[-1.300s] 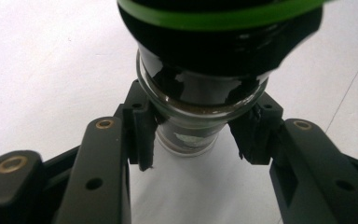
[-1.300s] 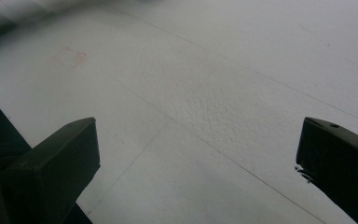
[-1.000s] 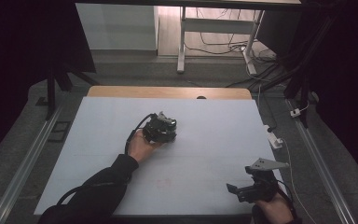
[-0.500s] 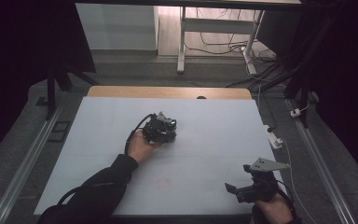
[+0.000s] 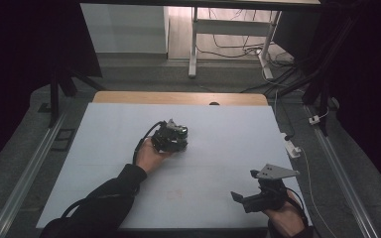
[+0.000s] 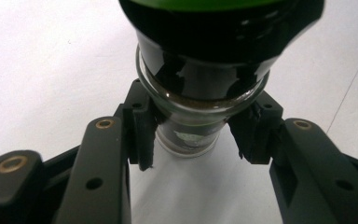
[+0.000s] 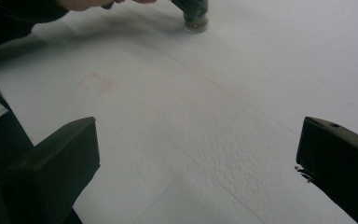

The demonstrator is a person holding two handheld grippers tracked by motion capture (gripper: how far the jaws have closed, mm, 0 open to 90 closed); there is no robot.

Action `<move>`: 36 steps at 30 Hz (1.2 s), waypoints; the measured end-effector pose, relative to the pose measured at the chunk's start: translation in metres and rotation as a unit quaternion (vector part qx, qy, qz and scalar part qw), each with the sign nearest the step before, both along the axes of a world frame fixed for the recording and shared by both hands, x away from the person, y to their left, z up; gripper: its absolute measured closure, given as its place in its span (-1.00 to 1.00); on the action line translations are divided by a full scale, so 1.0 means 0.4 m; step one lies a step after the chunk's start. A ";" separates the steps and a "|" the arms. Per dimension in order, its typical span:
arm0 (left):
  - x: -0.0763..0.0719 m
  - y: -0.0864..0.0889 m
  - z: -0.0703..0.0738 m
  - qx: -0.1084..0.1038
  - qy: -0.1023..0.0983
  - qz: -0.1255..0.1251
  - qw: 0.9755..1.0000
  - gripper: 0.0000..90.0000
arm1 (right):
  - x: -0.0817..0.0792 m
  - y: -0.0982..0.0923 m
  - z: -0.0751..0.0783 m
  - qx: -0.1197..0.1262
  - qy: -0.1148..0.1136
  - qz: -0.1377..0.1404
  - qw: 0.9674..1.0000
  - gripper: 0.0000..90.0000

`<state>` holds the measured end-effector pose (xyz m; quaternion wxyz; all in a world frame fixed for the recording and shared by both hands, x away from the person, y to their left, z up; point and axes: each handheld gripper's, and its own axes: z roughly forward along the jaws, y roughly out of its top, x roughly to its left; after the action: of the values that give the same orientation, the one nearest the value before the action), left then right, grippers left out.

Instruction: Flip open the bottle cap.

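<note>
A small glass jar with a green lid and dark contents stands upright on the white table; its base rests on the surface. My left gripper comes down over it from above, both pads pressed against the glass below the lid. In the high view that left gripper sits at the table's middle and hides the jar. My right gripper hovers low near the front right corner, jaws wide apart, and in its own view the right gripper has nothing between the jaws.
A faint reddish stain marks the table between the two grippers. A wooden strip runs along the far edge. A white power strip and cables lie on the floor to the right.
My right gripper has drifted slightly to the left. The left gripper and the jar have stayed in place.
</note>
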<state>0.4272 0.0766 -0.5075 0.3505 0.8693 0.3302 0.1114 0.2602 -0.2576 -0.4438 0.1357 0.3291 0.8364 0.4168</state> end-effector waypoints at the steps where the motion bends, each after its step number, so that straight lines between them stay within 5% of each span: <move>1: 0.000 0.000 0.000 0.000 0.000 0.000 1.000 0.20 | 0.002 0.006 0.001 0.004 0.001 0.003 1.000 -1.00; 17: -0.001 0.000 -0.002 0.000 -0.002 -0.001 1.000 0.20 | 0.051 0.077 0.015 0.028 0.002 0.038 0.999 -1.00; 36: -0.002 -0.001 -0.002 0.002 -0.003 -0.001 1.000 0.20 | 0.127 0.179 0.024 0.011 -0.004 0.060 0.998 -1.00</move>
<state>0.4266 0.0764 -0.5082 0.3500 0.8699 0.3282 0.1146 0.3110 -0.1860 -0.4343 0.1103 0.2783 0.8492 0.4349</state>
